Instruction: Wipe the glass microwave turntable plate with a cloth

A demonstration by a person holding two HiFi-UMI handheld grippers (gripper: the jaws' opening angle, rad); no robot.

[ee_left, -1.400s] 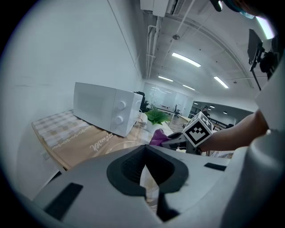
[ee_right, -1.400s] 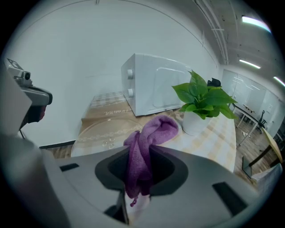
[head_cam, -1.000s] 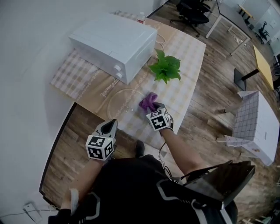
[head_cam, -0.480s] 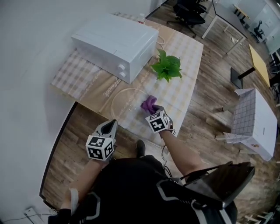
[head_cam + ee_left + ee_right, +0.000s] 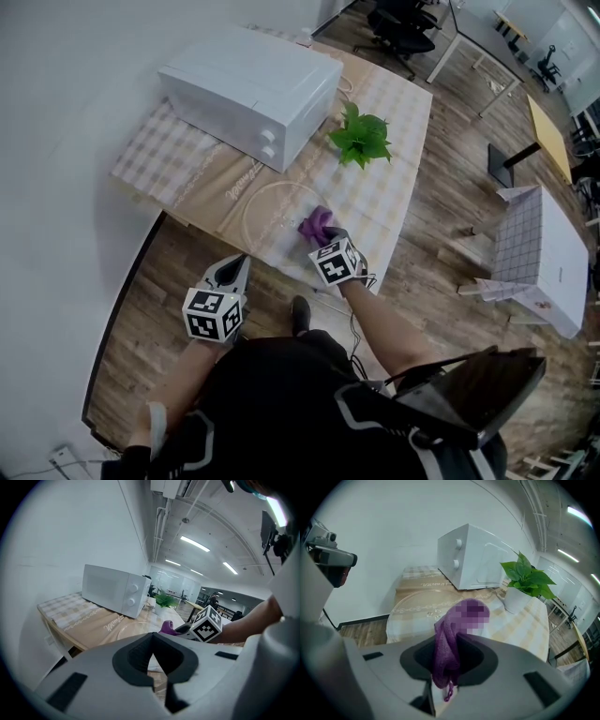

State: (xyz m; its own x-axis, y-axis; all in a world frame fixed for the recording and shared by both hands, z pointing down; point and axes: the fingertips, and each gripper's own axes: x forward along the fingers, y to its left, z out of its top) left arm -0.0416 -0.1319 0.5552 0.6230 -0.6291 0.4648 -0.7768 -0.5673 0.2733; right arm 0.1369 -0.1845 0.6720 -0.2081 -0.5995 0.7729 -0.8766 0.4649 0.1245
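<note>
Looks like an open-plan office. Shows in black swivel chairs [image 5: 401, 23] beside a white desk [image 5: 483, 42], a yellow table [image 5: 550, 136] farther off, wood-plank floor [image 5: 450, 187] throughout, long ceiling light strips [image 5: 197, 544] and exposed ceiling pipes [image 5: 161, 527] overhead.

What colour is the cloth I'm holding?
The cloth is purple, clearest in the right gripper view.

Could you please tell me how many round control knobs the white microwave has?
2. Both are on the white box-shaped microwave, at its front's right end: an upper white knob directly above a lower white knob. None seems hidden.
</note>
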